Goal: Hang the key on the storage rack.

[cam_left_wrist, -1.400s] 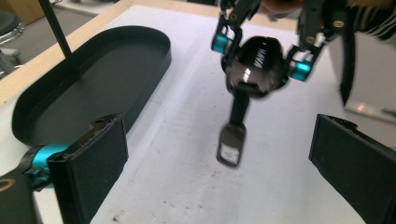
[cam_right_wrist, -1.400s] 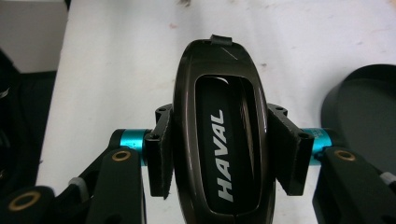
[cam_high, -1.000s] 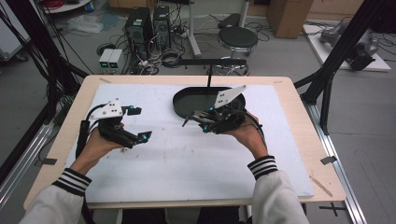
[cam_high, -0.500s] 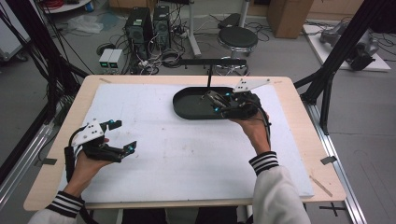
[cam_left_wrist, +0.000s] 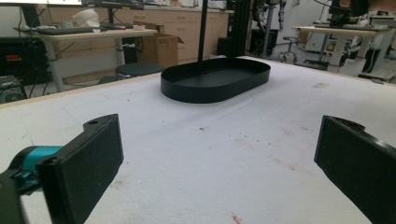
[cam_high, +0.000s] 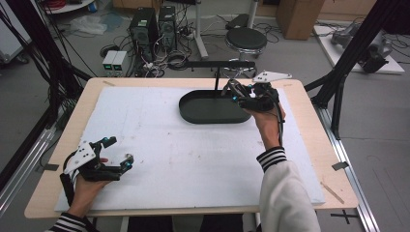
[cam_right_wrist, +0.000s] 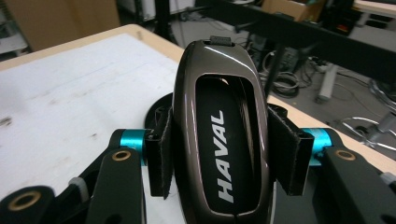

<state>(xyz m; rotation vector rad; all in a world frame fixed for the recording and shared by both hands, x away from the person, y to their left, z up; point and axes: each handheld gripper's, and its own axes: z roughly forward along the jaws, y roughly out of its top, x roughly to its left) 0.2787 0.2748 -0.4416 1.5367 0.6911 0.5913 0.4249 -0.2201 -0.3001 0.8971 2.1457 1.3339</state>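
Over the far right end of the black tray (cam_high: 208, 110), the right gripper (cam_right_wrist: 219, 154) is clenched on a brown car key (cam_right_wrist: 219, 135), its pads pressing both long sides. White HAVAL lettering runs along the key's dark face. Near the front left corner of the counter (cam_high: 193, 159), the left gripper (cam_high: 118, 154) hangs low over the white mat, released, jaws wide apart with nothing between them.

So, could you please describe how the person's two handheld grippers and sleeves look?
Both the left gripper and the right gripper are black, with teal metal joints at the jaw bases and a grey three-cornered plate on top. Flat black pads line the jaws. A black cable trails from each gripper. The sleeves are white with black-and-white striped cuffs.
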